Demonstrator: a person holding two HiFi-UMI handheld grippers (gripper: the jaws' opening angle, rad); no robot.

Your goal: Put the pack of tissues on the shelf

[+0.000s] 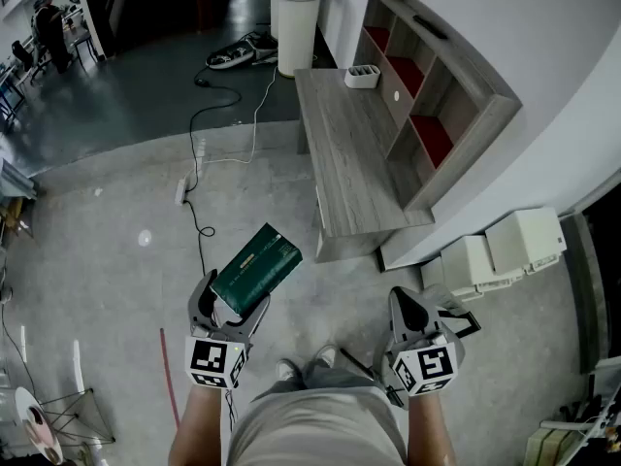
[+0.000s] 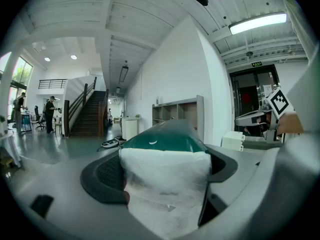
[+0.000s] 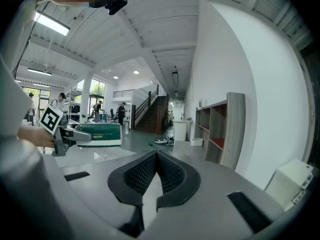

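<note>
A dark green pack of tissues [image 1: 255, 268] with a white end [image 2: 165, 184] is held in the air by my left gripper [image 1: 225, 311], whose jaws press on its two sides. It sticks out forward and to the right over the concrete floor. The pack also shows at the left of the right gripper view, pack [image 3: 100, 134]. My right gripper [image 1: 415, 311] is shut with nothing in it, its black pads [image 3: 170, 173] meeting. The wooden shelf [image 1: 432, 95] with red-lined compartments stands against the white wall ahead on the right, shelf [image 2: 177, 115], shelf [image 3: 220, 129].
A low wooden bench [image 1: 349, 163] runs in front of the shelf, with a small white tray [image 1: 362, 76] at its far end. White boxes [image 1: 505, 250] sit by the wall. A power strip and cables [image 1: 199, 178] lie on the floor. People stand far back left [image 1: 49, 32].
</note>
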